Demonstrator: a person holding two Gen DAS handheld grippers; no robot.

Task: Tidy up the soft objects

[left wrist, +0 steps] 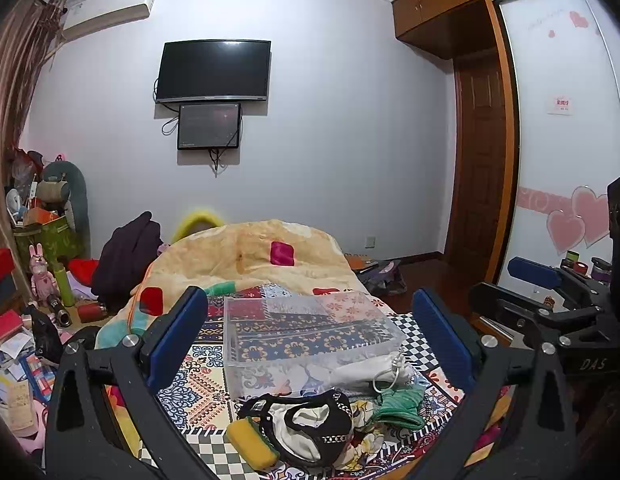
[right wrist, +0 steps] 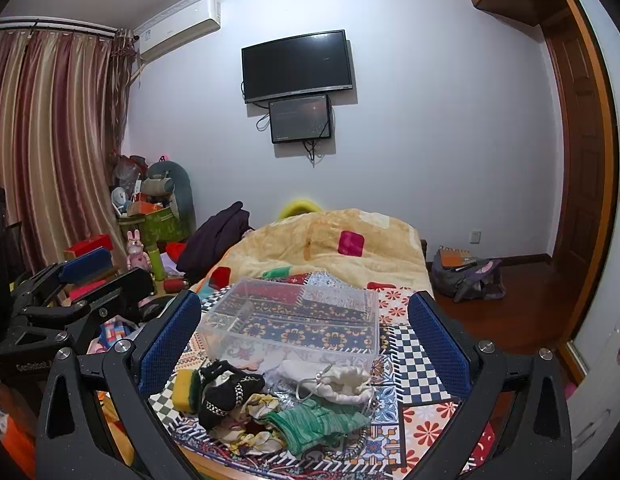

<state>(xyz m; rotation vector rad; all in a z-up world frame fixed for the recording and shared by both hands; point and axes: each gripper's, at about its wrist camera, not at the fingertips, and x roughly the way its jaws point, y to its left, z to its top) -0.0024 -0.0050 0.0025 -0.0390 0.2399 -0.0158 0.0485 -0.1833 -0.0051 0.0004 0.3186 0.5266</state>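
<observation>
A clear plastic box (left wrist: pixel 310 336) (right wrist: pixel 298 320) stands empty on the patterned bedspread. In front of it lies a small pile of soft things: a yellow-green sponge (left wrist: pixel 252 442) (right wrist: pixel 185 390), a black and white cloth (left wrist: pixel 310 426) (right wrist: pixel 226 394), a white drawstring pouch (left wrist: pixel 374 372) (right wrist: pixel 344 382), a green knit piece (left wrist: pixel 398 404) (right wrist: pixel 316 424) and a floral cloth (right wrist: pixel 250 430). My left gripper (left wrist: pixel 312 340) is open and empty, above the pile. My right gripper (right wrist: pixel 306 344) is open and empty, also above the pile. The right gripper shows at the left view's right edge (left wrist: pixel 550 292).
A rumpled yellow quilt (left wrist: pixel 246 256) (right wrist: pixel 334 240) covers the far half of the bed. Cluttered boxes and toys (left wrist: pixel 42 240) fill the floor on the left. A bag (right wrist: pixel 466 276) lies on the wood floor at right, near a wardrobe (left wrist: pixel 558 120).
</observation>
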